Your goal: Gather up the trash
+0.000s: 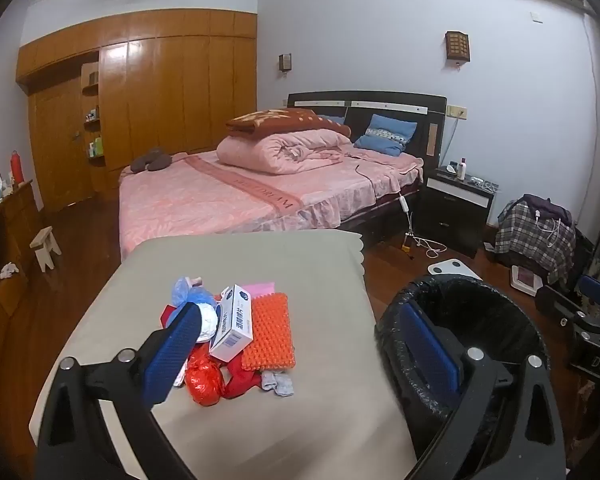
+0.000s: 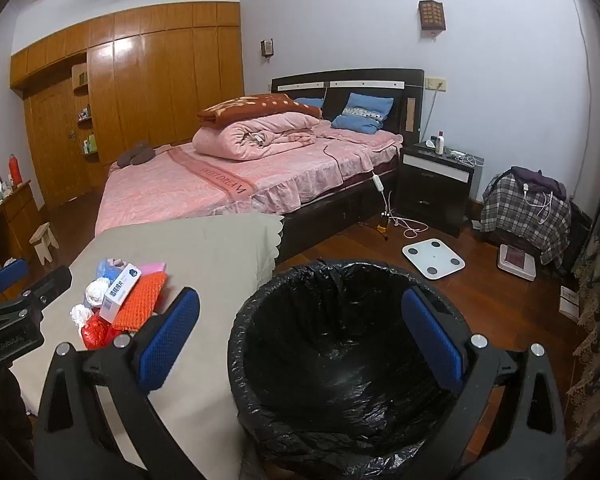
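left gripper wide, empty, above trash pile on grey table | right gripper wide, empty, over lined bin | pick 1 item: take white box first, sits on top, pinch narrow sides, lift clear, drop in bin.

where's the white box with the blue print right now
The white box lies in the trash pile on the beige-covered table, leaning on the orange spiky mat; in the right wrist view it is far left, left of the black-lined bin.
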`<move>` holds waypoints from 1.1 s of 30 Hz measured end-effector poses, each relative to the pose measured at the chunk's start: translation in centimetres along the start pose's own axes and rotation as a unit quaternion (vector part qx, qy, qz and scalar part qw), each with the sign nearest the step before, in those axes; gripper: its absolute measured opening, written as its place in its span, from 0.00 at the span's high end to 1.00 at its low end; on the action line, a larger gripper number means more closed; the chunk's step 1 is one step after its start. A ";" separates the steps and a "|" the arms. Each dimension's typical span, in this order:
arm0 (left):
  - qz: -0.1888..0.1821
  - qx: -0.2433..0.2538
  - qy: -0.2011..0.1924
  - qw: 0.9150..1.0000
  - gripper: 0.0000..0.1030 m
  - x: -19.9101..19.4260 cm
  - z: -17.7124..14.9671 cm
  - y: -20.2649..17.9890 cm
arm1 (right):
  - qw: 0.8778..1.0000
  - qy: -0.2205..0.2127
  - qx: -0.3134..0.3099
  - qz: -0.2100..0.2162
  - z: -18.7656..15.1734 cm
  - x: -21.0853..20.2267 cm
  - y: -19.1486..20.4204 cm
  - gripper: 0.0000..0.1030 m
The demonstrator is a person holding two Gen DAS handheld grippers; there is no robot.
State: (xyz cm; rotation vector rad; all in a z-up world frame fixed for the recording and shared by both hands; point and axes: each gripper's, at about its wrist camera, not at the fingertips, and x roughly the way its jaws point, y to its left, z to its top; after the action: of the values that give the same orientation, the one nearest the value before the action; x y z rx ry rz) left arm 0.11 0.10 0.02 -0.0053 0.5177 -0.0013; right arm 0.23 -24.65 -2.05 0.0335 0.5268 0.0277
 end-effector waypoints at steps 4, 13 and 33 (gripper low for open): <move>0.004 0.004 -0.005 1.000 0.06 -0.1 0.0 -0.1 | 1.000 0.000 0.001 0.001 0.0 0.0 0.0 0.05; 0.005 0.003 -0.006 1.000 0.06 -0.1 0.0 -0.1 | 1.000 -0.001 0.001 0.002 0.0 0.1 0.0 0.05; 0.006 0.003 -0.006 1.000 0.06 -0.3 0.1 -0.3 | 1.000 0.000 0.000 0.001 0.0 0.3 0.2 0.05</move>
State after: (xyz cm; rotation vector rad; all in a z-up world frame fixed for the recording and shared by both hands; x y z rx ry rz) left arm -0.05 -0.17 0.27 0.0036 0.5056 0.0084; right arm 0.44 -24.47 -2.22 0.0347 0.5277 0.0293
